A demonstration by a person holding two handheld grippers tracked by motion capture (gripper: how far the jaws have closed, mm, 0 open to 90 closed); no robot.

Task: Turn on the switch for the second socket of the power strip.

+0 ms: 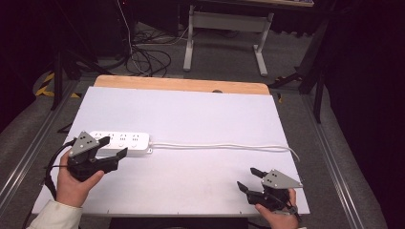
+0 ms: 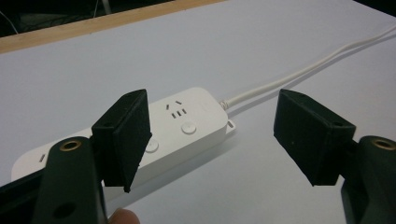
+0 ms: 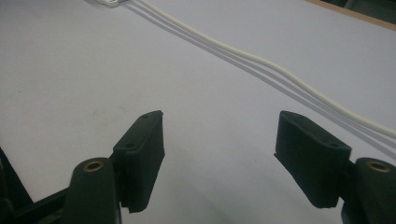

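The left gripper [image 1: 116, 147] hovers with jaws wide just beside the near edge of the power strip [image 1: 125, 140] at the table's [image 1: 200, 114] left, likely lining up a grasp, while the right gripper [image 1: 249, 180] waits empty, jaws wide, well apart near the cable [image 1: 224, 146].

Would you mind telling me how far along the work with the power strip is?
Barely begun. The power strip lies untouched on the table, its cord trailing right. The left gripper hovers open beside it; the right gripper waits open, apart. Grasping is left.
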